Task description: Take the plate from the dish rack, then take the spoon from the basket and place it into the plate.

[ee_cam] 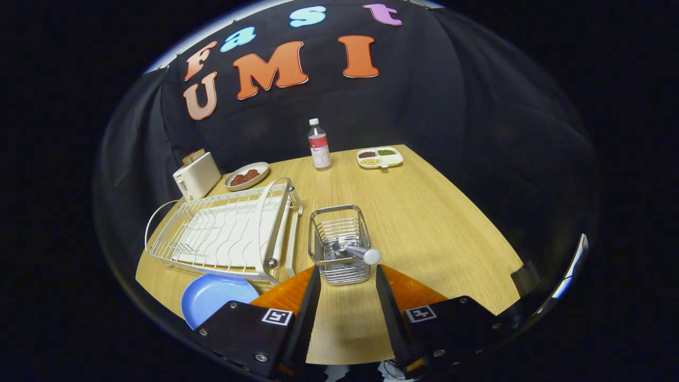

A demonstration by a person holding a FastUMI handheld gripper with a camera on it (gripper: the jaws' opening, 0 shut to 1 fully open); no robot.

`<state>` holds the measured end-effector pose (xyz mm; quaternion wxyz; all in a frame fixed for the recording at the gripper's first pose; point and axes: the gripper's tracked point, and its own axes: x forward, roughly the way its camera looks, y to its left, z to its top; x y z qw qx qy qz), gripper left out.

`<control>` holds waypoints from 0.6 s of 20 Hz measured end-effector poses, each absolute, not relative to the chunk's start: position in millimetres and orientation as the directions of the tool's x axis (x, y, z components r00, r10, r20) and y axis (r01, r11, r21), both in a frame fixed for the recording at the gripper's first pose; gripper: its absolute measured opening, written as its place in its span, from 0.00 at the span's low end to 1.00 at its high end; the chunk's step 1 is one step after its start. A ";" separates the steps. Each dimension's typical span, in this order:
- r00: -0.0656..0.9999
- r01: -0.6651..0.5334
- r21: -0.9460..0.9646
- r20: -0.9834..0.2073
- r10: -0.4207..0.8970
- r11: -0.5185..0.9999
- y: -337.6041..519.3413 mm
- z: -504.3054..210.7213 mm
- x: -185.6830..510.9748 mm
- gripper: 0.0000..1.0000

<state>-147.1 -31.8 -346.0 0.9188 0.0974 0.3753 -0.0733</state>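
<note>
A blue plate (215,300) lies flat on the wooden table (424,223), in front of the white wire dish rack (228,233) and just left of my left finger. A metal wire basket (339,244) stands just ahead of my fingers, with the spoon (360,253) leaning inside it, its grey handle end poking over the basket's near right rim. My gripper (346,276) is open, its fingers spread about as wide as the basket, nothing between them. The fingertips sit just short of the basket's near side.
Beyond the rack stand a white toaster (196,174) and a plate of dark red food (246,176). A clear bottle with a red label (319,144) and a white divided tray of food (380,157) sit at the table's far edge.
</note>
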 end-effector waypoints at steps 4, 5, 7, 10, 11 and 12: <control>0.749 0.198 0.122 -0.659 -0.070 0.973 -42.7 -341.8 -134.4 0.56; 0.762 0.186 0.123 -0.645 -0.064 0.975 -42.0 -340.3 -130.7 0.50; 0.759 0.153 0.128 -0.650 -0.034 0.980 -34.8 -345.5 -130.1 0.42; 0.776 0.157 0.118 -0.629 -0.049 0.981 -38.1 -342.1 -121.8 0.27; 0.777 0.153 0.121 -0.628 -0.043 0.981 -37.1 -342.2 -121.0 0.23; 0.777 0.140 0.138 -0.629 -0.023 0.980 -31.1 -341.0 -120.4 0.16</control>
